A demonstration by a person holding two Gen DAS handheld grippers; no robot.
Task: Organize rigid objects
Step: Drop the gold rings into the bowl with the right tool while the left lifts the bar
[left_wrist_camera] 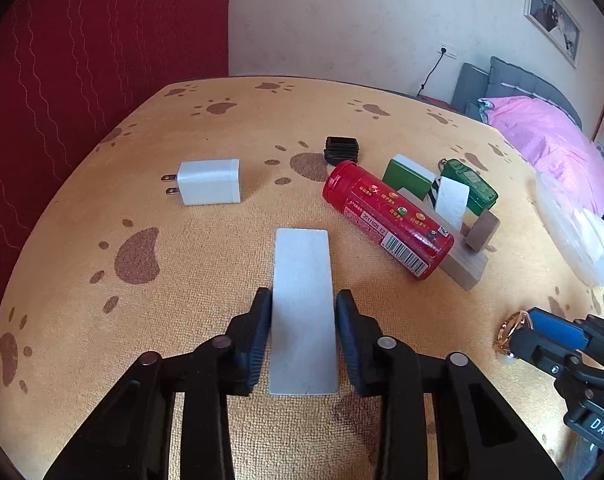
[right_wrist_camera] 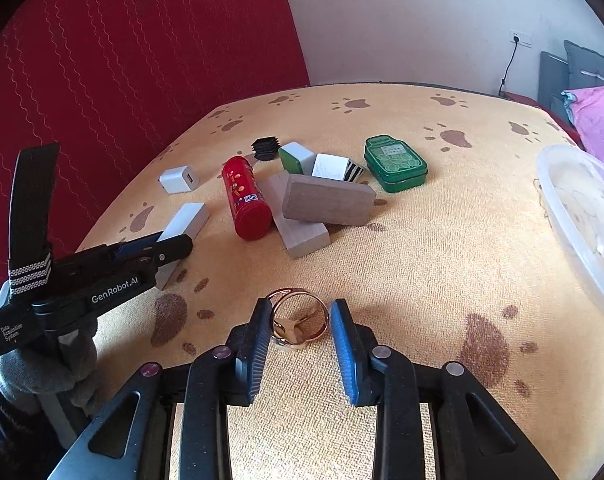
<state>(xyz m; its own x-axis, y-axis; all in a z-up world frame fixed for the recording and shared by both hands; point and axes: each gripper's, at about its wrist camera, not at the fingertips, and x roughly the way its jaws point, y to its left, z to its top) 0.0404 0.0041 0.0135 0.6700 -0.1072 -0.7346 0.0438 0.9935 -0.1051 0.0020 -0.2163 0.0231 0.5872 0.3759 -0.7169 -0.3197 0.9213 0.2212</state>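
My left gripper (left_wrist_camera: 303,304) is shut on a pale grey rectangular block (left_wrist_camera: 303,308), which lies flat on the paw-print cloth; the block also shows in the right wrist view (right_wrist_camera: 185,222). My right gripper (right_wrist_camera: 301,312) has its jaws around a gold ring (right_wrist_camera: 300,318) on the cloth; the left jaw touches it, a small gap shows at the right jaw. A pile sits beyond: red tube (left_wrist_camera: 386,220), wooden blocks (right_wrist_camera: 328,204), green tin (right_wrist_camera: 396,164), green-and-white tile (right_wrist_camera: 296,156), black cap (left_wrist_camera: 342,149). A white charger (left_wrist_camera: 208,182) lies apart at left.
A clear plastic container (right_wrist_camera: 582,216) stands at the right edge of the table. A red curtain (left_wrist_camera: 82,80) hangs at left. A bed with a pink cover (left_wrist_camera: 550,132) is behind the table at right.
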